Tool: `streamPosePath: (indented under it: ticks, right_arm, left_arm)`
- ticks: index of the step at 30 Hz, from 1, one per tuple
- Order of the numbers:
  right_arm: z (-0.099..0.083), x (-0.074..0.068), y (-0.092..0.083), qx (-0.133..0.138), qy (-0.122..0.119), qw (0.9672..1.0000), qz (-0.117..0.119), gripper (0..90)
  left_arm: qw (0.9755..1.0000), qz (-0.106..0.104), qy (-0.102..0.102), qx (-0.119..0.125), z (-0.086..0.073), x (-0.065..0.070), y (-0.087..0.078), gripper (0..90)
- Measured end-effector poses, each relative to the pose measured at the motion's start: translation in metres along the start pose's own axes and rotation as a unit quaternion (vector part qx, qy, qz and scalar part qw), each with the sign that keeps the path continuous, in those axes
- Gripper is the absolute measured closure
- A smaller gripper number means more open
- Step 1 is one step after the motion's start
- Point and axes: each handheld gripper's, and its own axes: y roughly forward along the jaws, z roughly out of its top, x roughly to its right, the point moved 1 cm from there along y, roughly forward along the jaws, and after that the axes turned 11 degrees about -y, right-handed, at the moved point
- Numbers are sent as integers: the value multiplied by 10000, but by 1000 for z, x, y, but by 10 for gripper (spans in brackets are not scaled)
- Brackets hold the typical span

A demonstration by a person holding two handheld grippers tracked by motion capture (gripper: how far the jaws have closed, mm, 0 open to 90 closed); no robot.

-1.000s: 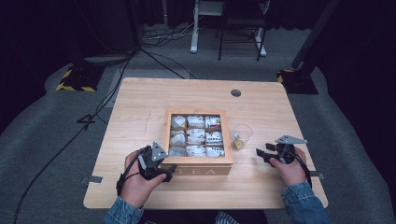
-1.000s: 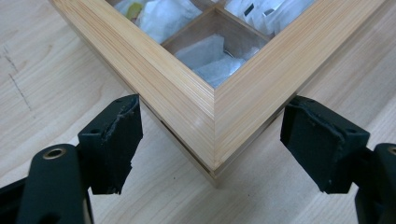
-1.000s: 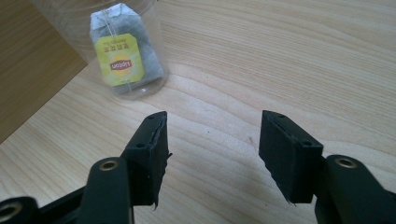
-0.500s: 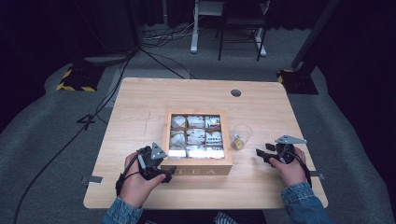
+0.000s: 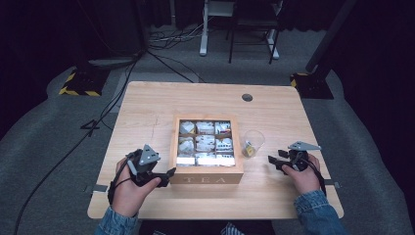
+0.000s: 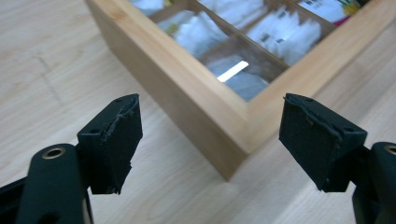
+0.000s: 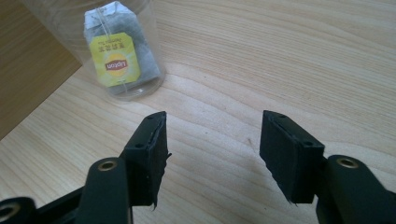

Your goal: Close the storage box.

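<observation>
Tea box [image 5: 206, 177] of pale wood sits at the middle of the bench [image 5: 147, 105], its front wall lettered TEA; its nine compartments hold white packets [image 5: 205, 143], seemingly wrapped tea bags, though the print is too small to read. At the box's near left corner hovers the left hand-held gripper [image 5: 169, 172], pointing at that corner from the left; its jaws stand wide, with the corner [image 6: 236, 140] ahead of them and nothing between the pads. The left hand [image 5: 128, 188] grips it from below, forearm in a denim sleeve. Just right of the box stands a clear plastic cup [image 5: 252, 142] with one yellow-tagged tea bag [image 7: 116, 56] inside. Right of the cup, the right hand-held gripper [image 5: 272, 161] rests low, jaws partly apart and empty, aimed at the cup.
</observation>
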Motion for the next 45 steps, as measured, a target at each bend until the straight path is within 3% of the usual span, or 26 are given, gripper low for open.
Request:
streamPosePath:
  ticks: [5,8,14,20,21,25,31,37,45]
  right_arm:
    - [-3,2,1,17,61,10000,-39,402]
    - [-4,4,1,-21,-26,9999,-110,380]
    - [-9,8,3,-219,-100,9997,-91,366]
    - [-12,12,3,-153,-72,9997,-151,356]
    - [-13,13,3,-137,-89,9997,-167,355]
    - [-15,13,3,-72,-127,9996,-241,351]
    - [-15,13,4,-130,-305,9991,-261,331]
    - [-15,13,4,-130,-336,9991,-242,321]
    - [-15,13,4,-130,-336,9991,-242,321]
  left_arm:
    - [9995,198,-98,229,-3,-23,-10,206]
    - [9990,382,-39,229,-6,-35,-12,209]
    - [9987,454,-123,194,-11,-52,-9,213]
    - [9978,570,-327,95,-19,-72,-1,216]
    - [9967,686,-427,61,-22,-79,3,216]
    - [9957,704,-605,21,-28,-90,10,222]
    - [9947,694,-749,-69,-34,-99,22,226]
    - [9942,675,-817,-193,-40,-104,37,229]
    - [9942,773,-602,-445,-42,-102,53,227]
